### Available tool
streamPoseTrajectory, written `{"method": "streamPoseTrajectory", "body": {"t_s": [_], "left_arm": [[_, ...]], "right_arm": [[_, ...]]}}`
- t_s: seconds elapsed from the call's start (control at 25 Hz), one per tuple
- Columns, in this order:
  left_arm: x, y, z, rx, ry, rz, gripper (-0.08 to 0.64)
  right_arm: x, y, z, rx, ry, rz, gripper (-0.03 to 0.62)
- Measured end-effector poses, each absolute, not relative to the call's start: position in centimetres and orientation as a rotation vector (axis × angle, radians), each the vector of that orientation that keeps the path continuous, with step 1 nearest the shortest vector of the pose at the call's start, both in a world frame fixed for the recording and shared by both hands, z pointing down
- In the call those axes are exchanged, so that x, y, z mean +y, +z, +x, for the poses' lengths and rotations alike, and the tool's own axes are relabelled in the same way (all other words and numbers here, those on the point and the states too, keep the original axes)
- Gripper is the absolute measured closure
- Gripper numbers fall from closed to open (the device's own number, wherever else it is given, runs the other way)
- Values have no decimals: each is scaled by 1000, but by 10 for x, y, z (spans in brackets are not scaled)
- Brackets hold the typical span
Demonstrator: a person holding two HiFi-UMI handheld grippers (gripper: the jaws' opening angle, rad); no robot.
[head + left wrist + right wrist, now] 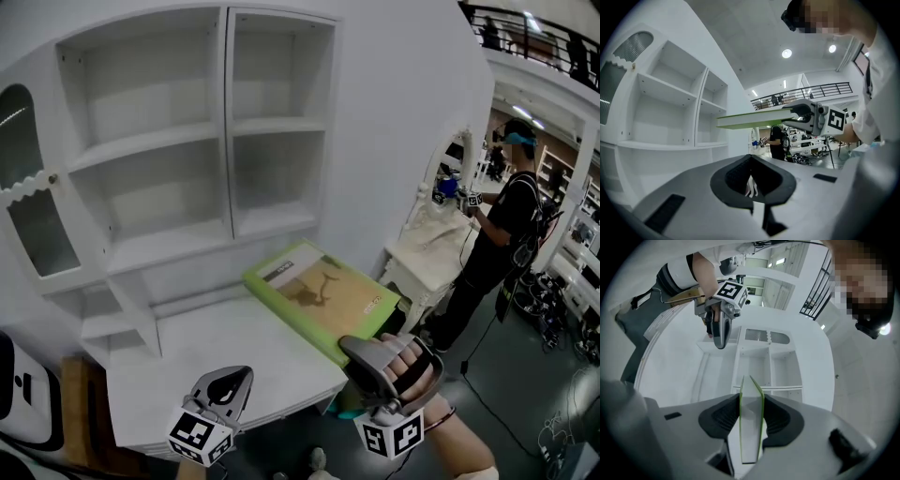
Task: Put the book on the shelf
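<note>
- The right gripper (367,354) has its fingers partly spread and clamped on the near edge of the book (323,295). In the right gripper view the book's green-edged spine stands between the two dark pads, which press on it from both sides.
- The book is held flat, cover up, over the right-hand edge of the white counter (216,347). It is in front of and lower than the right-hand compartments of the shelf (178,141).
- In the left gripper view the book shows edge-on and level, up in the air beside the shelf.
- The left gripper (230,382) is over the counter's near edge, well left of the book. Its fingers are brought together with nothing between them.
- A person (497,234) stands in the background, past the counter's right side.
</note>
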State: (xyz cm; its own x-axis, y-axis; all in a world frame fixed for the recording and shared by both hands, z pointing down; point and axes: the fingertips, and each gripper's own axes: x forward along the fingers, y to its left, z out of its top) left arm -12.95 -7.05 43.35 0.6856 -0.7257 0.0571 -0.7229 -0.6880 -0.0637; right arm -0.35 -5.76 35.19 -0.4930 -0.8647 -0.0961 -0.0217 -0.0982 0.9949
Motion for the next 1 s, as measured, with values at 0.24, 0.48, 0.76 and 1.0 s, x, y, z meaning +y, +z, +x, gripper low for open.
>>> {"method": "streamPoseTrajectory", "body": {"t_s": [0.24, 0.48, 0.76, 1.0], "left_arm": [[-98, 441, -120, 1208, -119, -2879, 551], [-129, 430, -112, 1202, -107, -2875, 551], [-175, 410, -95, 1189, -97, -2847, 551], [-217, 385, -78, 1215, -100, -2824, 551]], "right_arm": [[-85, 345, -2, -1563, -1648, 1001, 442], [-120, 333, 3, -1597, -1640, 975, 442], [-165, 304, 18, -1587, -1674, 957, 442], [-202, 260, 37, -1601, -1730, 936, 442]]}}
